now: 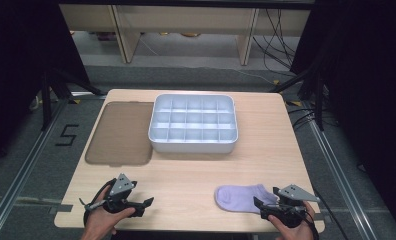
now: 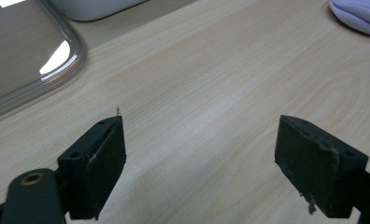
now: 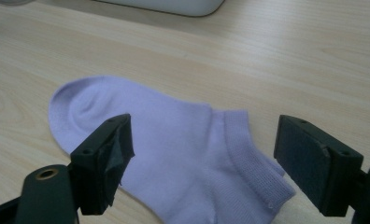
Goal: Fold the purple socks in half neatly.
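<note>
A lilac ankle sock (image 1: 242, 198) lies flat on the wooden table (image 1: 196, 170) near its front right edge. My right gripper (image 1: 266, 206) is open just behind the sock's cuff end. In the right gripper view the sock (image 3: 183, 154) spreads out below and between the two black jaws of my right gripper (image 3: 202, 163), which stand wide apart. My left gripper (image 1: 147, 204) rests at the front left, also open, with bare table between its jaws (image 2: 199, 163). A corner of the sock (image 2: 360, 16) peeks in at the top right of the left gripper view.
A white tray with several compartments (image 1: 193, 144) stands at the table's middle back. Its clear brownish lid (image 1: 120, 132) lies flat to the left of it; the lid's rim (image 2: 75, 51) is close ahead of the left gripper. Cables and black stands lie beyond the table.
</note>
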`<move>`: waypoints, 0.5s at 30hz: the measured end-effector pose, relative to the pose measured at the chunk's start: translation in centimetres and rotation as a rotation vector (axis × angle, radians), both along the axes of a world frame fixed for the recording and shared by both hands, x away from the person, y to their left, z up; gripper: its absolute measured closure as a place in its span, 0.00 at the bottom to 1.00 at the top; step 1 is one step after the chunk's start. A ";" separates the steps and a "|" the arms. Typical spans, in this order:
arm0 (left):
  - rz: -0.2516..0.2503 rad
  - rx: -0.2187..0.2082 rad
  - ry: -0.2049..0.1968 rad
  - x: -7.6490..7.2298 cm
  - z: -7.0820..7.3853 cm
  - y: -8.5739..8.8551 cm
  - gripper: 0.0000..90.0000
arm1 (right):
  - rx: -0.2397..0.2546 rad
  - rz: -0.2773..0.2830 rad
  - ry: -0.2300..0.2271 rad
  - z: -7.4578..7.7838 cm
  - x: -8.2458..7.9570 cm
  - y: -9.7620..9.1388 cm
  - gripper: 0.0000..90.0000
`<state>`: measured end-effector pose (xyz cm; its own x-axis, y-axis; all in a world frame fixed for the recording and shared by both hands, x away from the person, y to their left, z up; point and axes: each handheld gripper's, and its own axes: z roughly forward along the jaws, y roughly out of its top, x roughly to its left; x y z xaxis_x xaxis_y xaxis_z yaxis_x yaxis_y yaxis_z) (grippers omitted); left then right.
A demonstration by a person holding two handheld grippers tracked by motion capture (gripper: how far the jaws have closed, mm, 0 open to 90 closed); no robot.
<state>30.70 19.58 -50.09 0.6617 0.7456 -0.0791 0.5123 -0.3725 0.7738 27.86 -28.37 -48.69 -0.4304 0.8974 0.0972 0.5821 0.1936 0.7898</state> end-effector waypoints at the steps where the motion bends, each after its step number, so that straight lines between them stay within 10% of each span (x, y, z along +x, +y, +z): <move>1: -0.006 0.002 0.000 0.0 0.1 0.0 0.18 | -0.007 0.004 -0.003 0.0 0.0 -0.1 0.24; 15: -0.057 -0.071 -0.008 0.1 0.3 -3.4 0.20 | 0.032 -0.021 0.026 0.2 -0.2 0.2 0.28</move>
